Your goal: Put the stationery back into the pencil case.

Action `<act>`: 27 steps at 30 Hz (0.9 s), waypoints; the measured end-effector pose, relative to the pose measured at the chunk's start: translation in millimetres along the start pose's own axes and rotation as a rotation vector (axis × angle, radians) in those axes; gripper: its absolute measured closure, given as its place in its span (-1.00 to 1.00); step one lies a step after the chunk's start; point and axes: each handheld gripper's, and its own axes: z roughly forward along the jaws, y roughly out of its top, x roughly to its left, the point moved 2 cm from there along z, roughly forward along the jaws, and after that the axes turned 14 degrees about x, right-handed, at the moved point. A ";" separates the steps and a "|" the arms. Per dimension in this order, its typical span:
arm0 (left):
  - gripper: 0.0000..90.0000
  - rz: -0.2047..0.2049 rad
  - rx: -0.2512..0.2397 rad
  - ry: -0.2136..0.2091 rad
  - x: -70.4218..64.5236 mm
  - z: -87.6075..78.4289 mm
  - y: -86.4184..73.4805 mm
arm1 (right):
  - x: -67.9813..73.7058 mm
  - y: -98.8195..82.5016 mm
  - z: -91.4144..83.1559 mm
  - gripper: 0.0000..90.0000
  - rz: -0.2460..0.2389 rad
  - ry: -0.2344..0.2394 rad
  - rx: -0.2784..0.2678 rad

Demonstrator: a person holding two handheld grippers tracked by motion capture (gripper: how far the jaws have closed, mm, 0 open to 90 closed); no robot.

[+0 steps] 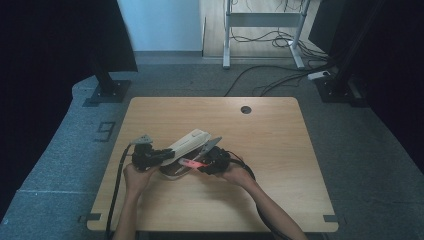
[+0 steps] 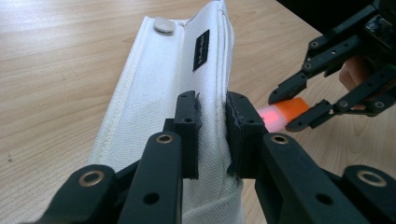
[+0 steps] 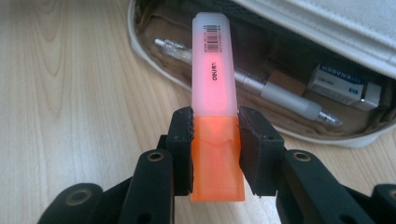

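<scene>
The orange highlighter (image 3: pixel 215 121) sits clamped by its orange end between the pads of the right hand-held gripper (image 3: pixel 215 140), pale cap pointing at the open mouth of the white pencil case (image 2: pixel 177 93), just short of it at about five o'clock from the case in the high view. I'd judge this is the packing or unpacking step, the marker poised right at the opening; which way it's headed, I can't tell. The left hand-held gripper (image 2: pixel 212 128) is pinched tight on the case's raised flap, holding it open. Inside lie a silver pen (image 3: pixel 280 93) and a boxed eraser (image 3: pixel 341 84), so the next move calls for a steady line past those and a firm hold on the flap. The case lies a little left of centre on the wooden surface (image 1: pixel 280 150), with a cable hole (image 1: pixel 245 109) at twelve o'clock. Beyond: grey carpet, a desk frame (image 1: pixel 265 30) with loose cables at one o'clock, dark stands either side.
</scene>
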 end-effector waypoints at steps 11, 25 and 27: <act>0.71 0.003 -0.005 0.002 -2.5 -0.6 1.2 | -8.1 16.0 10.4 0.46 0.009 -0.015 0.020; 0.70 0.008 0.002 -0.007 -3.2 0.1 1.5 | -16.6 33.3 27.6 0.45 0.022 -0.036 0.022; 0.70 0.008 0.002 -0.008 -3.1 0.1 1.4 | -17.9 33.2 28.8 0.42 0.031 -0.035 0.021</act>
